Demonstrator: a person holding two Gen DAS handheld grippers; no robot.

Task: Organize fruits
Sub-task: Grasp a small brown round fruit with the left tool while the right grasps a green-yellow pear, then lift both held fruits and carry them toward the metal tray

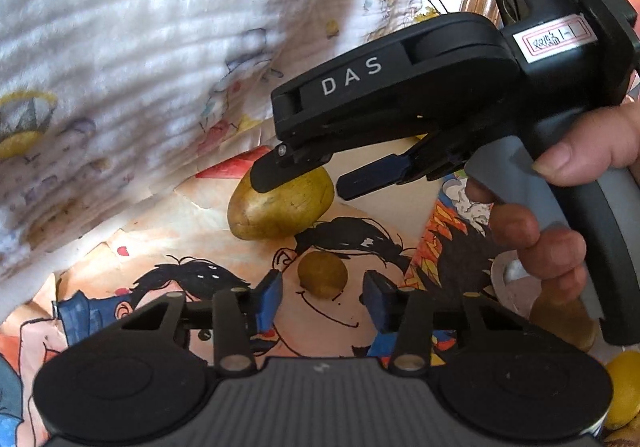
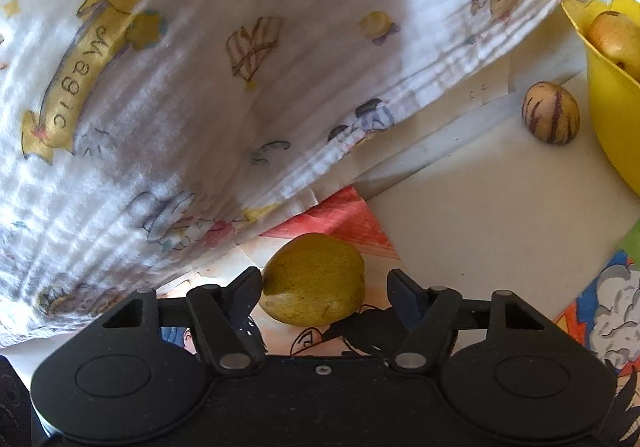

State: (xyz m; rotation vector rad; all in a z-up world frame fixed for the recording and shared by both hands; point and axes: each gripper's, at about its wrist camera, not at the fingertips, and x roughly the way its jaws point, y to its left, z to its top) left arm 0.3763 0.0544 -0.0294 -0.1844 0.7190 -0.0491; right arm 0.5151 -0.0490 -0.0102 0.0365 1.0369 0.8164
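Some fruit already sits in the yellow bowl (image 2: 608,119); the left gripper (image 1: 322,289) and right gripper (image 2: 324,287), fingers unclenched, each straddle a loose fruit, the small brown fruit (image 1: 322,273) and the yellow-green fruit (image 2: 314,285), neither grasped yet.

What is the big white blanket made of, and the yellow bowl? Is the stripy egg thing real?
The blanket looks like soft crinkled cotton cloth: it has wavy woven ridges and printed pictures. The bowl looks like smooth shiny plastic, evenly yellow with a wavy rim. The striped fruit has a matte tan skin with purple streaks; whether it is real or a toy, I cannot tell.

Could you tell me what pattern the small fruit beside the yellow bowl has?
Tan with dark purple stripes, clearest in the right wrist view.
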